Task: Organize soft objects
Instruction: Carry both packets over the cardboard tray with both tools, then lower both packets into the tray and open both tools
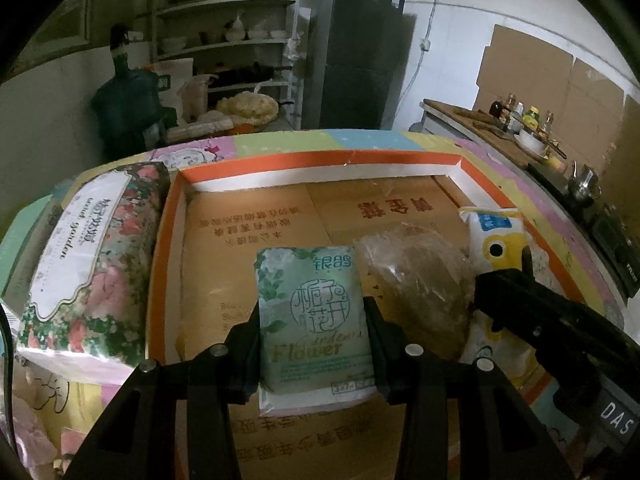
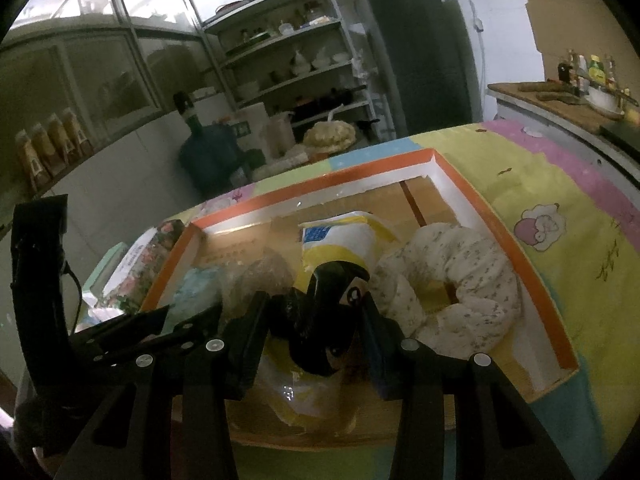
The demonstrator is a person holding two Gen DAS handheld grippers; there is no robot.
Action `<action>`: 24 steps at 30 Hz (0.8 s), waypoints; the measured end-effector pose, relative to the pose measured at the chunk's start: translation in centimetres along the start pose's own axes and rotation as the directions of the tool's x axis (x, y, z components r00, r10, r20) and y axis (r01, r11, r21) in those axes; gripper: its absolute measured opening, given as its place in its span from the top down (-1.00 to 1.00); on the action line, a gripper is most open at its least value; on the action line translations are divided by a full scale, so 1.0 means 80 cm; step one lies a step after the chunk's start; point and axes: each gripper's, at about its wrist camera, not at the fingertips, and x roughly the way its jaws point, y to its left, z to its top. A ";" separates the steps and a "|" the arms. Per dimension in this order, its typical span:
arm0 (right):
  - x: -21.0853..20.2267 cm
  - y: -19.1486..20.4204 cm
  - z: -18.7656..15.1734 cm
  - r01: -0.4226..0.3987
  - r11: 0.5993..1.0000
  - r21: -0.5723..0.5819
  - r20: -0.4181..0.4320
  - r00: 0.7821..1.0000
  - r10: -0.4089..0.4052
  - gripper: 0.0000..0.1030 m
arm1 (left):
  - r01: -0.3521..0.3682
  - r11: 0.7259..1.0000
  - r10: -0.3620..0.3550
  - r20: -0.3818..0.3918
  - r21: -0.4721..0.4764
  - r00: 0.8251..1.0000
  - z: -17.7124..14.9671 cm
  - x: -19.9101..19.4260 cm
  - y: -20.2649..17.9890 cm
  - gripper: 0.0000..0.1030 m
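Note:
A green tissue pack [image 1: 316,320] printed "Flower" stands between the fingers of my left gripper [image 1: 314,308], which is shut on it, low over the cardboard floor of the orange-rimmed box [image 1: 320,158]. My right gripper [image 2: 314,304] is shut on a yellow and white pack with a black cartoon print [image 2: 344,236], also inside the box [image 2: 500,220]. In the left wrist view the same yellow pack [image 1: 496,232] shows at the right. Between the two packs lies a clear bag of brownish stuff [image 1: 416,280]. A floral fabric ring [image 2: 460,280] lies at the box's right side.
A large rose-printed tissue pack [image 1: 92,264] lies outside the box along its left wall. The box rests on a pastel cartoon sheet [image 2: 560,200]. Behind are shelves of dishes [image 1: 228,40], a dark fridge [image 1: 360,60] and a counter with bottles [image 1: 520,120].

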 end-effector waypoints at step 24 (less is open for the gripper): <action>-0.027 -0.005 0.005 -0.029 0.999 0.042 0.073 0.997 0.026 -0.03 | 0.055 0.999 -0.055 0.019 -0.002 0.998 0.001 -0.019 -0.006 -0.55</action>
